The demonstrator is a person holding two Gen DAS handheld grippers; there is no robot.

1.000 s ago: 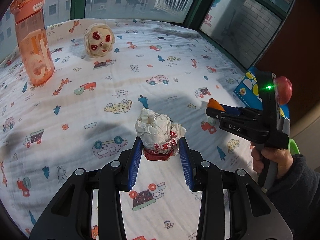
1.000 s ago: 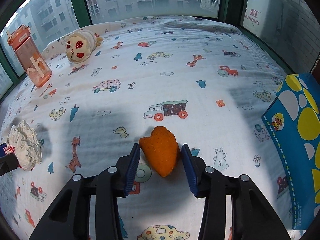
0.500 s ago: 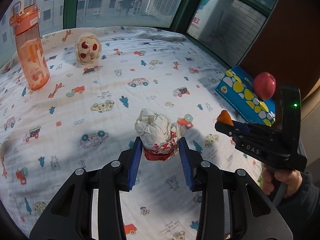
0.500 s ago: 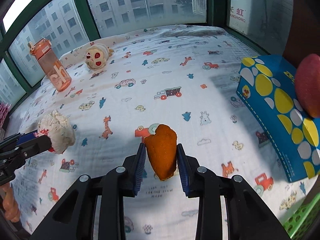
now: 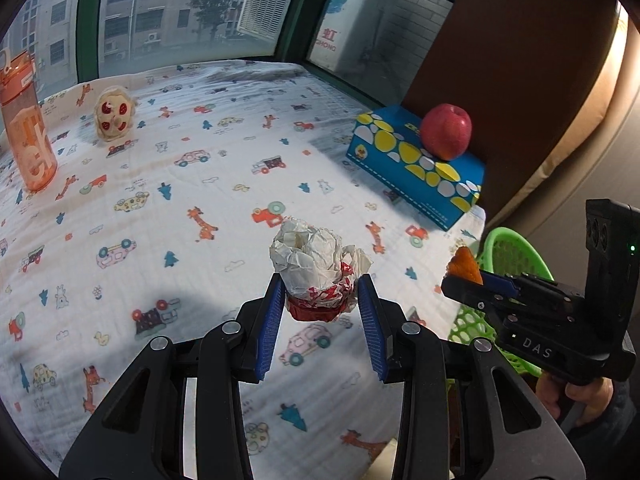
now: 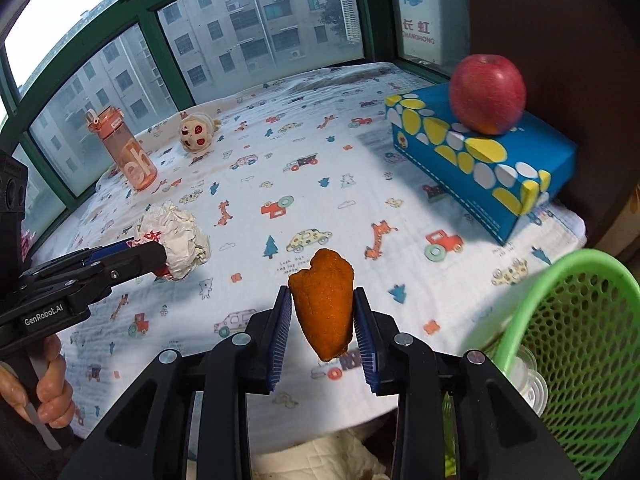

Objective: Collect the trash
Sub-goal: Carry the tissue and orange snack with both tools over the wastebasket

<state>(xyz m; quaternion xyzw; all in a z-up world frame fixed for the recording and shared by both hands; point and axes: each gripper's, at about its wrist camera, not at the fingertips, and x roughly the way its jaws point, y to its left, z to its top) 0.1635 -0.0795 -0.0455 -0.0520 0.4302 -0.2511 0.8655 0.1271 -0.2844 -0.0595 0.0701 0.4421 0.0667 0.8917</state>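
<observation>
My left gripper (image 5: 320, 304) is shut on a crumpled white and red paper wrapper (image 5: 316, 264), held above the printed cloth; it also shows in the right wrist view (image 6: 176, 240). My right gripper (image 6: 322, 320) is shut on an orange peel (image 6: 324, 300), held above the table's near edge. The peel's tip shows in the left wrist view (image 5: 464, 266). A green mesh basket (image 6: 576, 320) stands below the table edge at the right, also in the left wrist view (image 5: 508, 256).
A blue tissue box (image 6: 480, 168) with a red apple (image 6: 486, 94) on it sits at the table's right. An orange bottle (image 6: 128, 152) and a small plush toy (image 6: 194, 134) stand at the far left by the window.
Both grippers have lifted and drawn back toward the near right edge with their loads. The green basket has come into view in both views.
</observation>
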